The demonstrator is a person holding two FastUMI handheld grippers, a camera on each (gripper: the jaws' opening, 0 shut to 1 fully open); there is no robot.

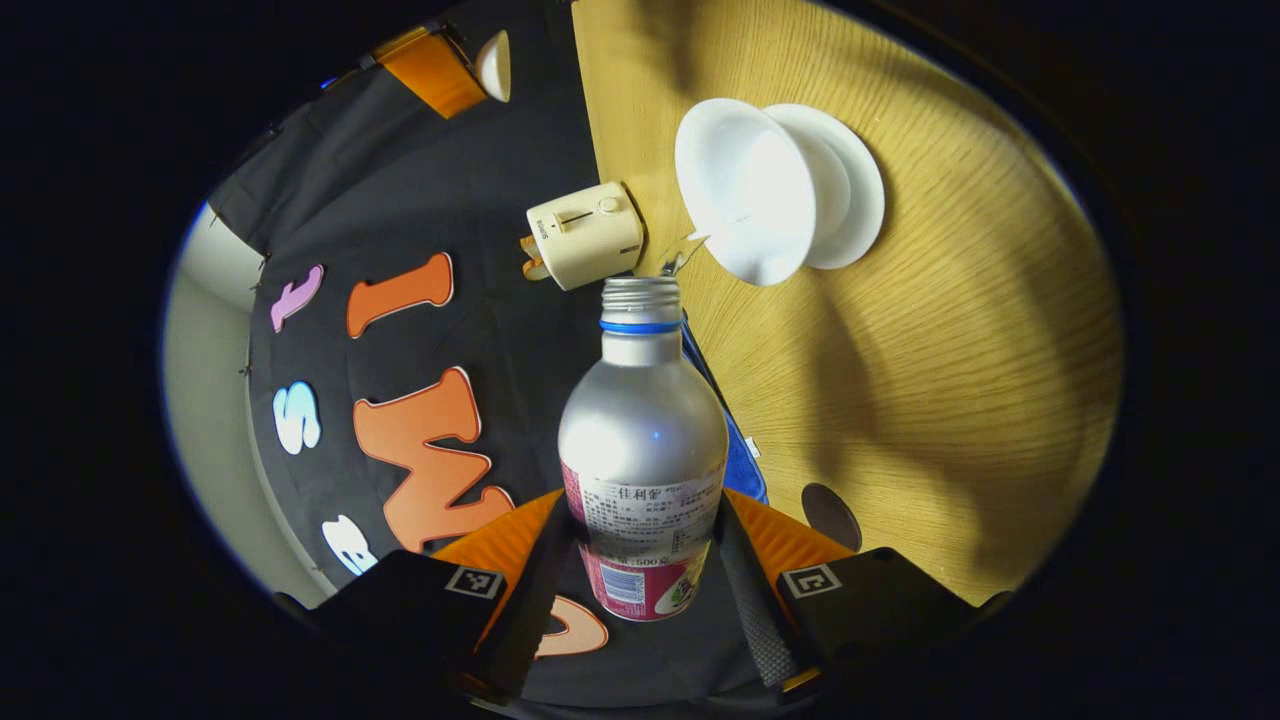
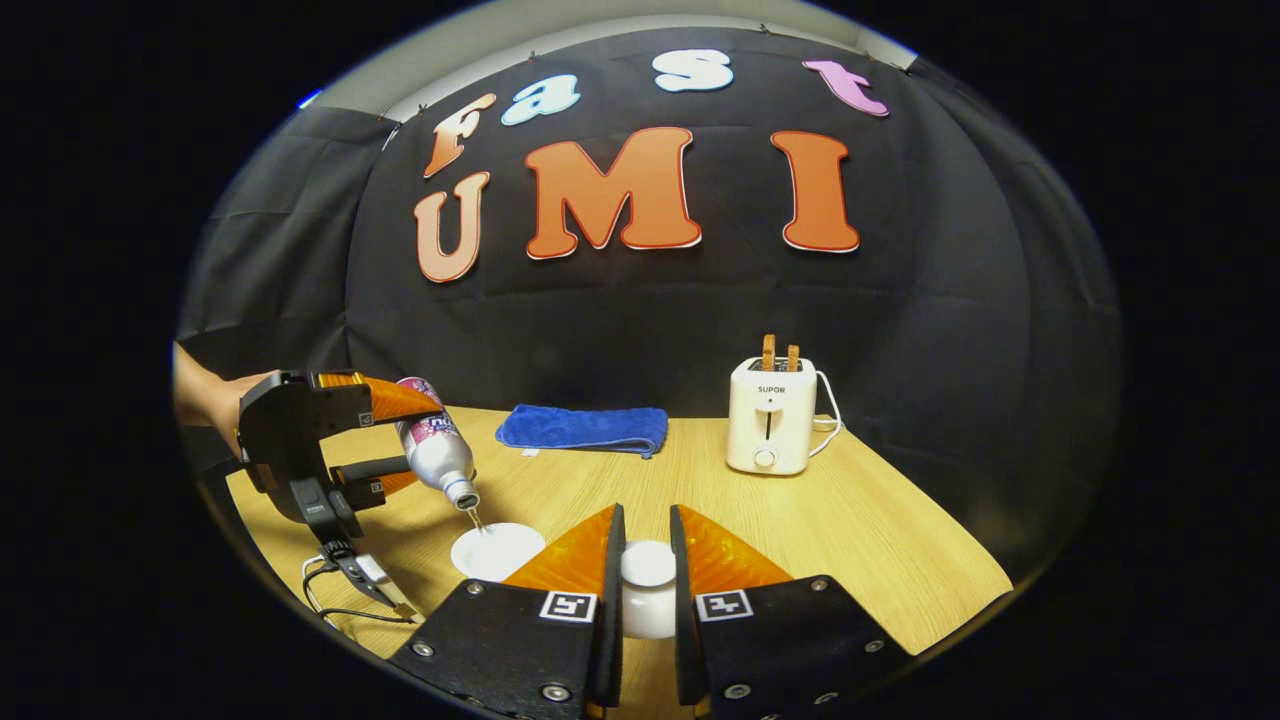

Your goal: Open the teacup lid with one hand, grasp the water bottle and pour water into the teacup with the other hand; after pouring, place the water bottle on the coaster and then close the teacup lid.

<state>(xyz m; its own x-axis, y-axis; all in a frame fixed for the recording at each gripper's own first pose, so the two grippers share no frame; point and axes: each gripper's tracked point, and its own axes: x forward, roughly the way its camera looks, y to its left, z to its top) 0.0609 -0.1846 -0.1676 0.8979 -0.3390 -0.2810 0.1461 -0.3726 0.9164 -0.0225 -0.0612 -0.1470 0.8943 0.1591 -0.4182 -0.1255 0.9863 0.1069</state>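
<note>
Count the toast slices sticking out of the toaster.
2: both slices stand side by side in the top slots of the toaster, near the table's back edge.

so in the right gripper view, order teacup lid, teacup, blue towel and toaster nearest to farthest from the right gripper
1. Teacup lid, held in the right gripper jaws.
2. Teacup, just ahead to the left.
3. Blue towel and toaster, both at the table's far side: too close to call.

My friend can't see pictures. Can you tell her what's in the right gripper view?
The right gripper holds the white teacup lid between its orange fingers over a wooden table. To its left, the left gripper tips a silver water bottle, pouring into the white teacup. Behind stand a toaster and blue cloth.
</note>
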